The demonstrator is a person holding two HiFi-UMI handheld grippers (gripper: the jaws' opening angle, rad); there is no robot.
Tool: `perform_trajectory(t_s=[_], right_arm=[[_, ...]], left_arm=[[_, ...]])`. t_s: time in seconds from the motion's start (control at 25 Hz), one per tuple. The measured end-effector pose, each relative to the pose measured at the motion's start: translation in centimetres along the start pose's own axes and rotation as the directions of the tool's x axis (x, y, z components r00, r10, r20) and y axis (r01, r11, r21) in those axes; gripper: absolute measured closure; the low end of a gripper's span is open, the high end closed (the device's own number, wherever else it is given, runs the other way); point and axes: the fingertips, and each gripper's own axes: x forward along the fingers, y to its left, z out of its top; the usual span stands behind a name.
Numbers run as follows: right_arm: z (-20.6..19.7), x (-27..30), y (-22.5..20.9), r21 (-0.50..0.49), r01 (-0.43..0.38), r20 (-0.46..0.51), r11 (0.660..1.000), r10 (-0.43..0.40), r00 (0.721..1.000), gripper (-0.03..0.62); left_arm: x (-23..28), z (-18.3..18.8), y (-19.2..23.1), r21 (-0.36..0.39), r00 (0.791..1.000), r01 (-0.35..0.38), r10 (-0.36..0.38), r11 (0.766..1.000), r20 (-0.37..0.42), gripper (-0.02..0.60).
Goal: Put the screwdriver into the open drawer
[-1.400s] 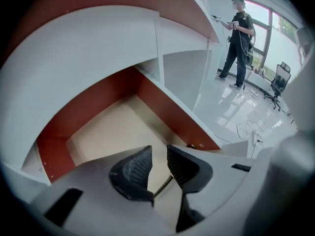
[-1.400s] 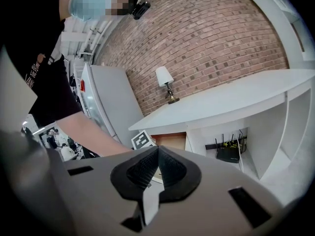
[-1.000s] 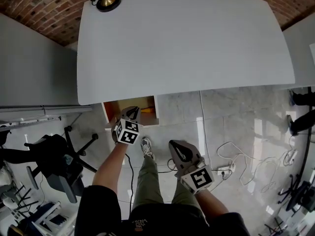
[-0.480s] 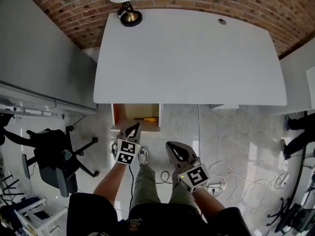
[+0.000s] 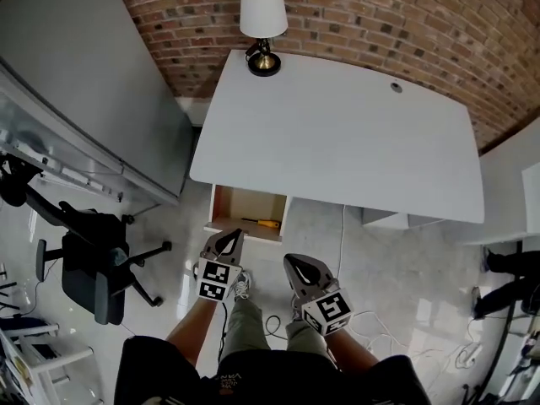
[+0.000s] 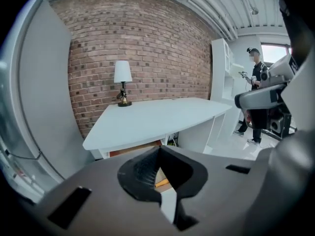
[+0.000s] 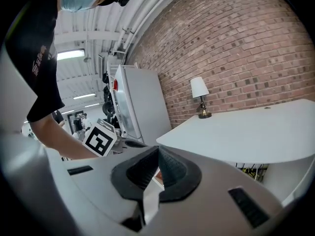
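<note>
The yellow-handled screwdriver lies inside the open wooden drawer under the front left of the white desk. A bit of its yellow handle shows through the left gripper's jaws in the left gripper view. My left gripper hangs just in front of the drawer, shut and empty. My right gripper is to its right, over the floor, also shut with nothing in it. Both point toward the desk.
A table lamp stands at the desk's far left corner by the brick wall. A black office chair is on the left, cables lie on the tiled floor at right. A person stands far right in the left gripper view.
Both grippers have risen and drawn back from the drawer. The left one, which was at the drawer's mouth, now hangs clear of it. The screwdriver stays in the drawer.
</note>
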Motion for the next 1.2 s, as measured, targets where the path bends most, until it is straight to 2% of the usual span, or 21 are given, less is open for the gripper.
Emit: perform_trajectory(t_s=[0.12, 0.32, 0.48, 0.72, 1.0, 1.2], right_arm=[[0.3, -0.5, 1.0, -0.006, -0.021, 0.05, 1.0, 0.021, 0.999, 0.599], [1.7, -1.7, 2.2, -0.007, -0.026, 0.048, 1.0, 0.026, 0.999, 0.599], [2.9, -2.8, 3.0, -0.021, -0.039, 0.082, 0.999, 0.041, 0.996, 0.599], [4.5, -4.2, 3.3, -0.051, -0.062, 0.074, 0.997, 0.066, 0.995, 0.599], [6.6, -5.3, 4.0, -0.096, -0.098, 0.117, 0.991, 0.109, 0.987, 0.599], [6.9, -6.4, 4.7, -0.118, -0.125, 0.11, 0.985, 0.139, 0.984, 0.599]], left_arm=[[-2.4, 1.1, -0.5, -0.022, 0.999, -0.01, 0.011, 1.0, 0.04, 0.574], [-6.3, 2.8, -1.0, -0.043, 0.995, -0.054, 0.057, 0.998, 0.083, 0.574], [-9.2, 4.0, -1.7, -0.071, 0.989, -0.079, 0.087, 0.994, 0.116, 0.574], [-12.6, 6.5, -3.0, -0.083, 0.975, -0.124, 0.137, 0.989, 0.175, 0.574], [-15.2, 7.9, -4.9, -0.092, 0.968, -0.138, 0.154, 0.986, 0.199, 0.574], [-17.5, 8.2, -6.0, -0.115, 0.954, -0.173, 0.195, 0.978, 0.227, 0.574]])
